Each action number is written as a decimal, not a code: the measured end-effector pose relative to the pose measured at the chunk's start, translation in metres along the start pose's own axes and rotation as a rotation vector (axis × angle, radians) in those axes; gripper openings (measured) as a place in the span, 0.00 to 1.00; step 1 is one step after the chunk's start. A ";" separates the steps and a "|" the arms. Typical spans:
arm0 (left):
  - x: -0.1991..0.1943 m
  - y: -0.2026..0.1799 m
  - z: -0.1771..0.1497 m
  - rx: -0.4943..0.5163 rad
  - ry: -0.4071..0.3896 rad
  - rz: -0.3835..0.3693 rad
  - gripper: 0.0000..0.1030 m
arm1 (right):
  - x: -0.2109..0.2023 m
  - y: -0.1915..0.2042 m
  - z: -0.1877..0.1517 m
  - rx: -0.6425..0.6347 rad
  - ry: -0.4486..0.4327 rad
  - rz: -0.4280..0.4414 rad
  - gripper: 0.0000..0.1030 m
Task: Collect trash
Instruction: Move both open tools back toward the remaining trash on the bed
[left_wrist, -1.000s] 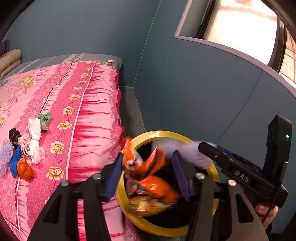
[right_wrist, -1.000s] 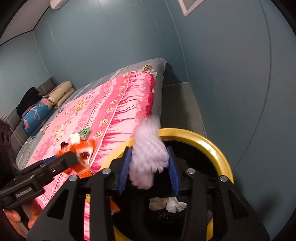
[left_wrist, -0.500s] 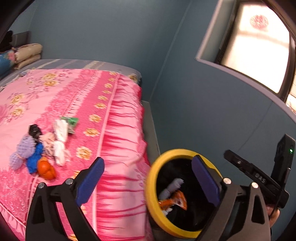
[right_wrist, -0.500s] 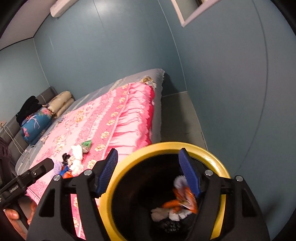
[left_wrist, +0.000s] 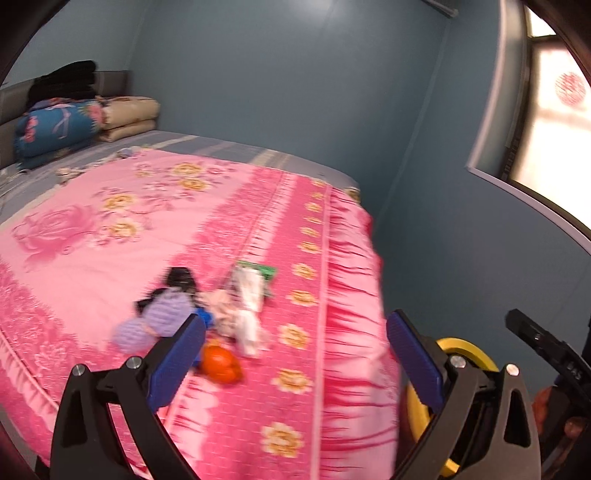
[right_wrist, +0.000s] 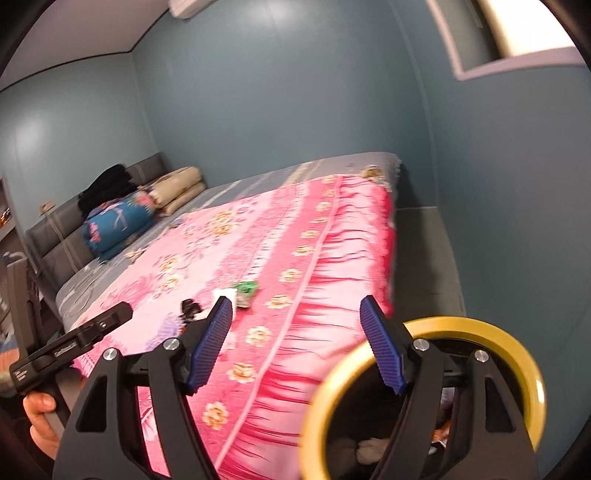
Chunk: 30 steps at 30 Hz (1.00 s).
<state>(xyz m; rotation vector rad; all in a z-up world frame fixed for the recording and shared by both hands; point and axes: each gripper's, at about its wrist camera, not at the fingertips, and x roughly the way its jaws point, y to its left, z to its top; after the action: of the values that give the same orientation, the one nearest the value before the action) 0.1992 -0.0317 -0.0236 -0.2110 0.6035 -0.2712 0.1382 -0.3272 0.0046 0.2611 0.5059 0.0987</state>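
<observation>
Pink floral bedspread (left_wrist: 229, 229) is filling most of both views, and a little heap of trash is sitting on it just past the left gripper (left_wrist: 295, 354), whose jaws are gaping wide with nothing between them. A lilac knitted bundle (left_wrist: 162, 317) is lying right by its left fingertip, an orange ball (left_wrist: 219, 363) is sitting beside that same tip, and crumpled white tissue (left_wrist: 249, 314) plus a green wrapper (left_wrist: 264, 271) are lying further out between the jaws. The right gripper (right_wrist: 297, 341) is spread wide and carrying nothing too. A yellow-rimmed bin (right_wrist: 517, 354) is standing under its right finger, beside the bed, with white scraps (right_wrist: 365, 448) lying inside.
</observation>
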 end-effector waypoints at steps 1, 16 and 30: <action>0.000 0.010 0.001 -0.011 -0.001 0.016 0.92 | 0.003 0.007 0.001 -0.008 0.003 0.008 0.67; 0.024 0.124 -0.009 -0.138 0.049 0.181 0.92 | 0.095 0.090 -0.027 -0.117 0.141 0.128 0.67; 0.082 0.188 -0.034 -0.197 0.174 0.213 0.92 | 0.185 0.132 -0.070 -0.148 0.323 0.154 0.67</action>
<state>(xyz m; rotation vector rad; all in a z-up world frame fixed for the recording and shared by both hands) 0.2801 0.1158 -0.1453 -0.3128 0.8196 -0.0228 0.2609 -0.1557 -0.1046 0.1385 0.7952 0.3308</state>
